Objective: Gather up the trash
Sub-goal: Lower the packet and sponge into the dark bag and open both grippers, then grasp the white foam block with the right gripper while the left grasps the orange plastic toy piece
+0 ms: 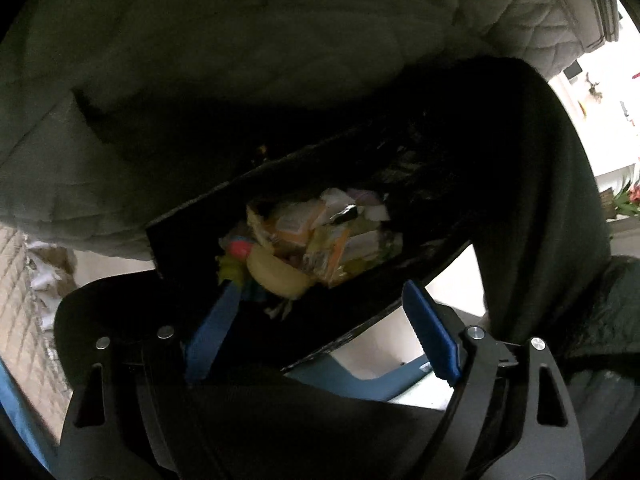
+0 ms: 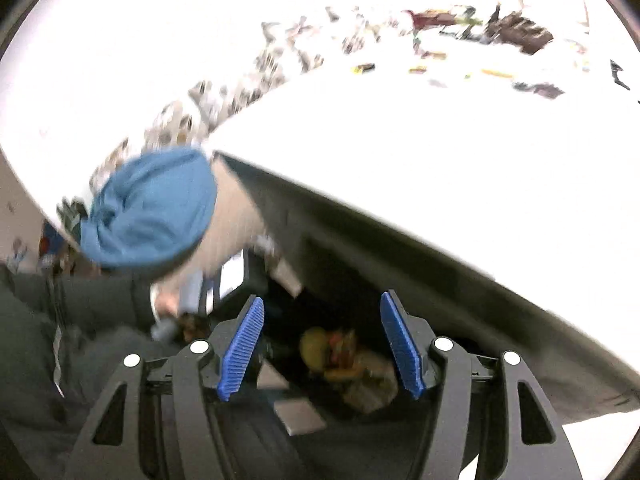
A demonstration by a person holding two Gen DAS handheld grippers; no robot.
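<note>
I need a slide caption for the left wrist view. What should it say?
Open left gripper poised over a black trash bag holding wrappers and scraps.

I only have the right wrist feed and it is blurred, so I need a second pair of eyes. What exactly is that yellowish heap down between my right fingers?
Observer: The left wrist view shows it sharper: a pile of trash inside a black bag, mostly orange and yellow wrappers.
Operator: Is the left gripper carrying anything?
Observer: No. The left gripper is open, its blue pads wide apart with nothing between them, poised over the bag's mouth.
Operator: Anything round in that pile?
Observer: Yes, a yellow rounded piece lies at the near edge of the pile, beside something pink.
Operator: And my right gripper?
Observer: The right gripper is open too, and empty.
</note>
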